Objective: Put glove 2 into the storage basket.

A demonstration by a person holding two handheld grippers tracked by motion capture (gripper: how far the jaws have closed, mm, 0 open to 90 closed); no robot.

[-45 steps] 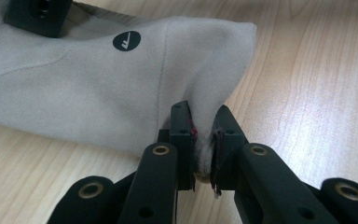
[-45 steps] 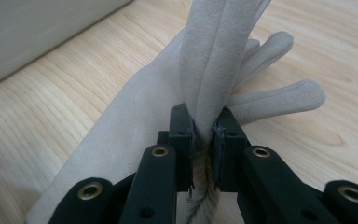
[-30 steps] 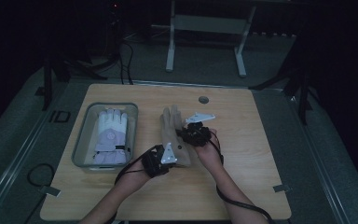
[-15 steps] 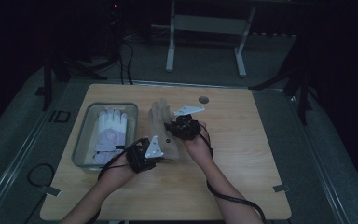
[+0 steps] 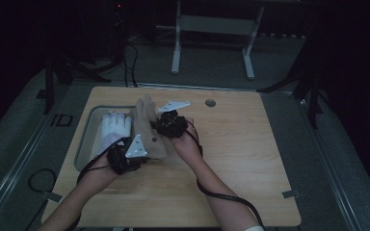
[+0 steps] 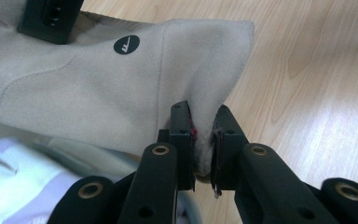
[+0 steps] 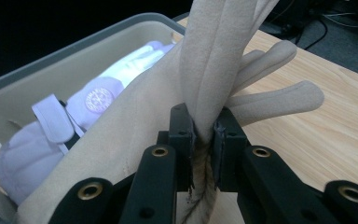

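A beige glove (image 5: 147, 126) hangs stretched between both grippers, above the table right beside the grey bin (image 5: 87, 134). My left gripper (image 5: 134, 153) is shut on the glove's cuff corner (image 6: 204, 140). My right gripper (image 5: 160, 124) is shut on a bunched fold of the beige glove (image 7: 204, 107), near its fingers (image 7: 279, 100). A white glove (image 5: 113, 129) lies inside the bin, visible as the white glove (image 7: 74, 121) with a round logo in the right gripper view.
The wooden table (image 5: 250, 159) spreads out to the right, with a small round hole (image 5: 210, 103) near its far edge. Black cables trail from both grippers over the table's front. Metal stand legs (image 5: 212, 43) rise on the floor beyond.
Both grippers have carried the beige glove leftward toward the bin. The glove now reaches the bin's right rim.
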